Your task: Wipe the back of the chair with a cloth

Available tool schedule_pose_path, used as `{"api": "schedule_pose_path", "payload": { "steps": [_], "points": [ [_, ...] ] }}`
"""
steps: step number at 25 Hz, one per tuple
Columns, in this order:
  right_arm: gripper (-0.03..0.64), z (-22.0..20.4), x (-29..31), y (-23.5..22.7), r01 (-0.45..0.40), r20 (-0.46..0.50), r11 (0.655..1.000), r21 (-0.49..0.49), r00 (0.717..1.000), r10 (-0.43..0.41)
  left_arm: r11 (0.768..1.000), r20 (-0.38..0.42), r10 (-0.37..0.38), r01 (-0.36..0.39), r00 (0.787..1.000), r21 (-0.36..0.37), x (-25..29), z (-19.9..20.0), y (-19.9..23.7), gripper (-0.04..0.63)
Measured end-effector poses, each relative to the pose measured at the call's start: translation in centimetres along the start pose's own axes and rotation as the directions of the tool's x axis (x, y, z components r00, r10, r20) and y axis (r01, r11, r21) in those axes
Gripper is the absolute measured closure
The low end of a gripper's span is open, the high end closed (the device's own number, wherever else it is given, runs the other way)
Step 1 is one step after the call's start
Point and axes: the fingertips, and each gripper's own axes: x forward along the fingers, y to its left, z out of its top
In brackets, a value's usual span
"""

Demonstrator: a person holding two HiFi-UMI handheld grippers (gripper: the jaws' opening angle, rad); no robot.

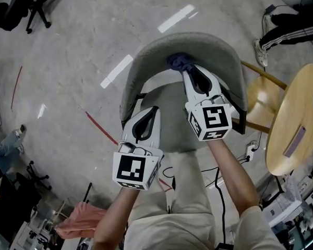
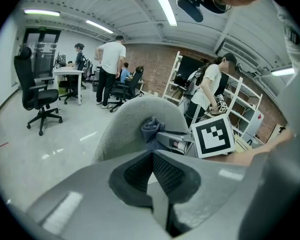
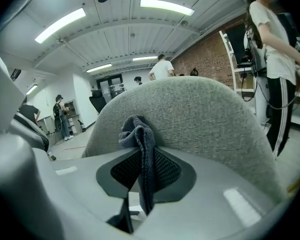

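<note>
**While the cloth's on the backrest, I'd say the wipe is on**

Since the head view looks straight down, the grey chair back [image 1: 146, 56] shows up as a curve. The dark blue cloth [image 1: 177, 61] sits against its inner face, near the top edge. The right gripper [image 1: 187, 71] has it pushed in there. The left gripper [image 1: 148, 111] hangs on the seat side of the chair back, lower down and apart from the cloth.

Left gripper view: jaws pressed together, nothing between them. The cloth [image 2: 151, 128] is bunched on the chair back ahead.

Right gripper view: jaws clamped on a fold of the cloth [image 3: 140, 149], and the wad touches the chair back [image 3: 200, 114].

So my read is mid-wipe. The next move probably wants a steady sideways drag along the chair back, pressure on.
</note>
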Motion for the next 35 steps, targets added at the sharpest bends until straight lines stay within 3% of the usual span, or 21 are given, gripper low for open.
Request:
{"api": "schedule_pose_path", "payload": {
  "steps": [11, 22, 35],
  "points": [
    [0.541, -0.4, -2.4, -4.4, 0.13, -0.004, 0.99, 0.054, 0.992, -0.129, 0.999, -0.001, -0.029, 0.029, 1.0, 0.031, 0.5, 0.2, -1.6, 0.595],
    [0.541, -1.2, -5.2, -8.0, 0.261, -0.021, 0.959, 0.113, 0.965, -0.261, 0.997, -0.007, -0.053, 0.054, 0.999, 0.051, 1.0, 0.5, -2.8, 0.595],
    [0.541, -2.6, -8.8, -11.3, 0.431, -0.065, 0.885, 0.177, 0.902, -0.426, 0.996, -0.017, -0.068, 0.069, 0.998, 0.063, 1.1, 0.4, -3.4, 0.595]
  ]
}}
